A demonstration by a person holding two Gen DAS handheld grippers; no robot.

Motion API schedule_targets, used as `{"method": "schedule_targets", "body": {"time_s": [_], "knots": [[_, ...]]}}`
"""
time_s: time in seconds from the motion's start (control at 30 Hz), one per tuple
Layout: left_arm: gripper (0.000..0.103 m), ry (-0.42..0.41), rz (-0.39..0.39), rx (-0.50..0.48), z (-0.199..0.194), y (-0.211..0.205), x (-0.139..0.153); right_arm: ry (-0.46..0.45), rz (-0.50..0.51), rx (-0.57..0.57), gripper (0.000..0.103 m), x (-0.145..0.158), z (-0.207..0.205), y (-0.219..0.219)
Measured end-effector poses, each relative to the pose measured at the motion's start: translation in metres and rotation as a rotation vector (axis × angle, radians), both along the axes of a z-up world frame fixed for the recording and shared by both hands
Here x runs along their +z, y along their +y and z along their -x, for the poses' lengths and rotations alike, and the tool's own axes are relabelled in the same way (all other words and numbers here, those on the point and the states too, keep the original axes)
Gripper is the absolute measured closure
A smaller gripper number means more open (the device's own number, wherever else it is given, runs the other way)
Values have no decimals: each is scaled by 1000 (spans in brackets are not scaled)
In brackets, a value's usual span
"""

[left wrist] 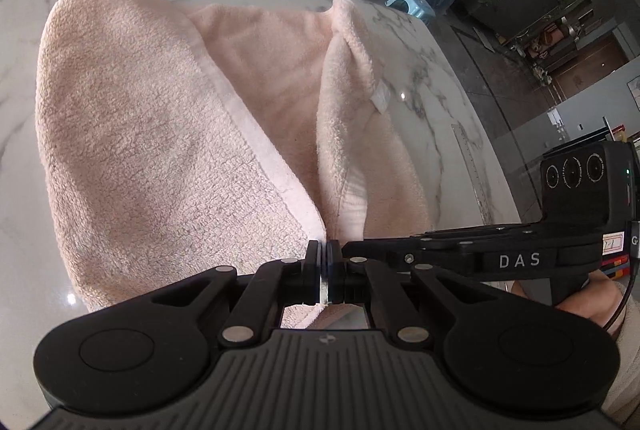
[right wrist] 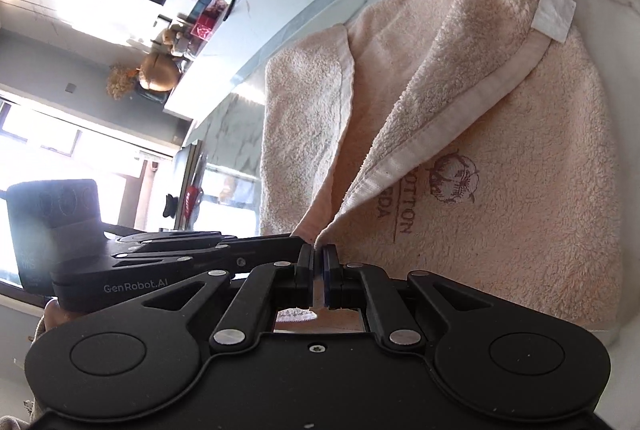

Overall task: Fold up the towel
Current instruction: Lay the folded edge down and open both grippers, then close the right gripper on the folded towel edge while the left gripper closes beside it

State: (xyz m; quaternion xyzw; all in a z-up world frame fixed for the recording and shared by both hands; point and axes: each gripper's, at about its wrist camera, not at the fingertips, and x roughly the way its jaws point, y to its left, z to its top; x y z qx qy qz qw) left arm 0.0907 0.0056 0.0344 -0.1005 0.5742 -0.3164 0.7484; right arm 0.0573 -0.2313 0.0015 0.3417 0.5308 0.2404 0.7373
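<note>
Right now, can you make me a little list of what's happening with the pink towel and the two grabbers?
towel: pink towel, partly folded on the marble table
left gripper: shut on a towel corner
right gripper: shut on another towel corner
grippers: close together, side by side
label: white tag on the towel's hem
print: brown flower logo

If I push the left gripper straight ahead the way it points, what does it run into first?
The pink towel itself: the left gripper is already shut on its hem, and folded cloth lies straight ahead on the marble table. Nothing else appears in line, though depth is unclear.
</note>
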Motion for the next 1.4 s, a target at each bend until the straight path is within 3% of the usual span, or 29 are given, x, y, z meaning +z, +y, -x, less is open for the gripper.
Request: {"method": "schedule_targets", "body": {"time_s": [0.27,0.43,0.5,0.6,0.7,0.8,0.93,1.03,1.23,1.33,1.4], "knots": [[101,12,37,15,2,5,-17,83,-32,-32,95,-18,-3,-6],[86,-34,-7,-14,8,-2,-11,91,-2,-32,90,-16,-6,-4],[77,-53,-25,-25,11,-5,-8,95,10,-36,85,-15,-8,-4],[67,-80,-51,-42,15,-9,-4,97,31,-42,67,-13,-10,-5],[67,-108,-77,-59,19,-13,0,89,43,-41,63,-11,-12,-3],[67,-172,-146,-80,29,-23,6,63,75,-54,63,-5,-10,-5],[67,-317,-310,-134,45,-44,12,45,84,-77,62,-3,-5,-11],[67,-359,-361,-206,51,-58,11,44,87,-97,62,-3,-1,-19],[67,-288,-341,-192,35,-59,12,39,178,-75,62,-4,8,-25],[67,-254,-331,-174,27,-58,12,49,159,-80,63,-10,21,-29],[69,-231,-325,-162,21,-57,13,1,186,-45,65,-7,29,-21]]}}
